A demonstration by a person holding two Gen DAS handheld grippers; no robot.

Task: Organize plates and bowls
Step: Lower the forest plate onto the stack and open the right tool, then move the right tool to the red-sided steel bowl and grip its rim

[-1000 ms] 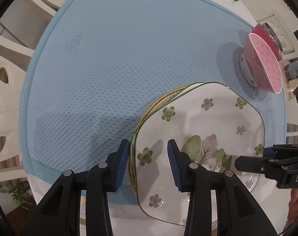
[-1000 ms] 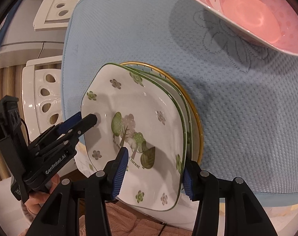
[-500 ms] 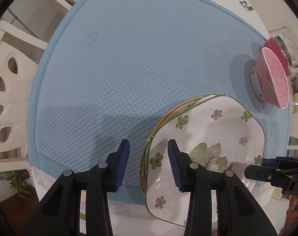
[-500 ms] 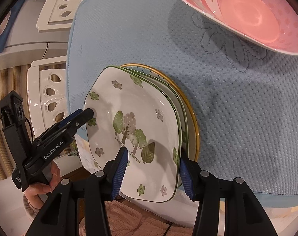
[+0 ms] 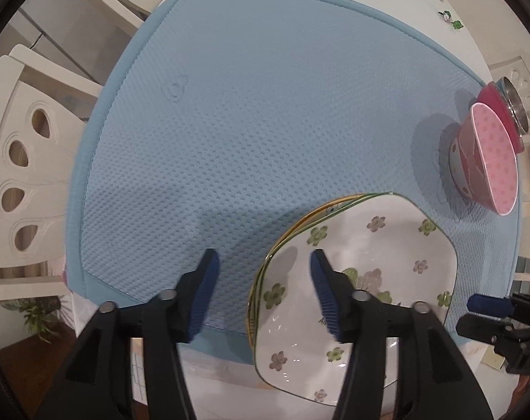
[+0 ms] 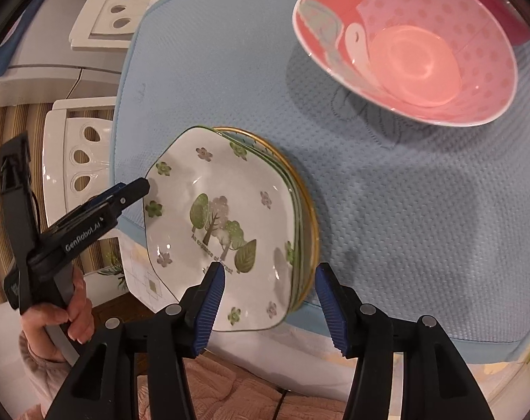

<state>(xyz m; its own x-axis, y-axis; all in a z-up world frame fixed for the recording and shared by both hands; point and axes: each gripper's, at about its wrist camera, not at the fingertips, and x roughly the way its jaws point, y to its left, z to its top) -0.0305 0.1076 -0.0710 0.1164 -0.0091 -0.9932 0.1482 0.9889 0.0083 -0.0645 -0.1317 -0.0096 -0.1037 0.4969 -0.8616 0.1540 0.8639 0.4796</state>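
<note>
A stack of plates lies at the near edge of the blue mat (image 5: 265, 112). Its top plate (image 5: 369, 266) (image 6: 223, 224) is white with green flowers and a tree print; a gold-rimmed plate (image 6: 312, 224) lies underneath. A pink dotted bowl (image 5: 488, 161) (image 6: 415, 45) stands on the mat to the right of the stack. My left gripper (image 5: 263, 290) is open and empty, astride the stack's left rim, above it. It also shows in the right wrist view (image 6: 139, 189). My right gripper (image 6: 270, 297) is open and empty at the stack's near right edge.
A darker pink bowl with a metal one (image 5: 513, 101) stands behind the dotted bowl. White chairs (image 5: 23, 161) (image 6: 76, 150) surround the table. The stack overhangs the mat's near edge (image 6: 369, 329). The mat's left and middle hold no dishes.
Both grippers have pulled back from the plate stack. The left gripper's jaws have opened wider. The plates have stayed on the mat.
</note>
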